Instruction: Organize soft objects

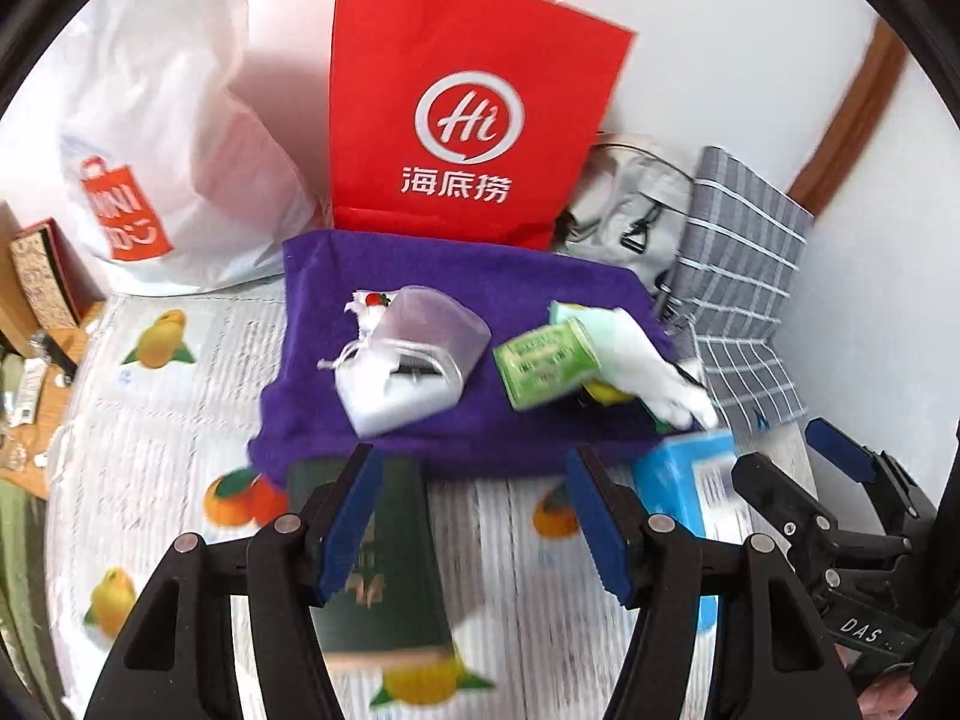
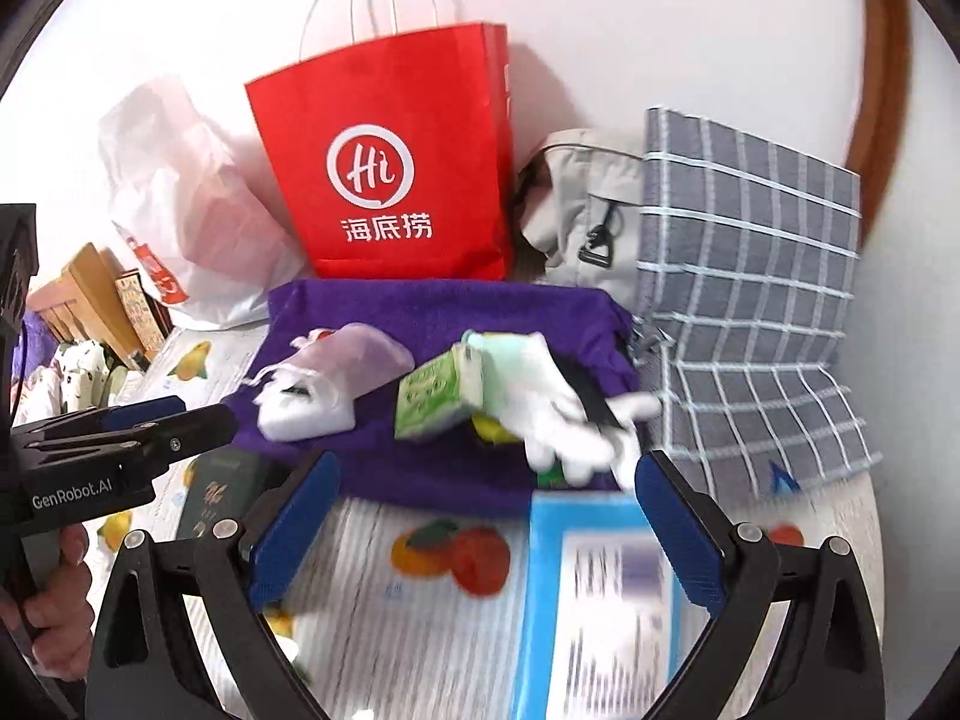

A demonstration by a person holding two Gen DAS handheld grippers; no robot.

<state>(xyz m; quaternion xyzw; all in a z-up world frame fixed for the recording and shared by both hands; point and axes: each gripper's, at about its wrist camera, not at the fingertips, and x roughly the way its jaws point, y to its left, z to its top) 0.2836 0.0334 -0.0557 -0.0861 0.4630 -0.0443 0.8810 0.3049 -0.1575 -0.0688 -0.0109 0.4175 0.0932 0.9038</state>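
Purple fleece cloth (image 1: 456,276) is being faced straight ahead of both grippers, its long axis running left to right. Left gripper (image 1: 474,516) and right gripper (image 2: 486,525) are being held wide, empty. White glove (image 2: 558,414), limp, is being seen nearer the right.

Left tool (image 1: 474,516) agape at 6 o'clock over dark green box (image 1: 384,552); purple cloth (image 1: 462,276) centre; red bag (image 1: 468,120) at 12 o'clock.
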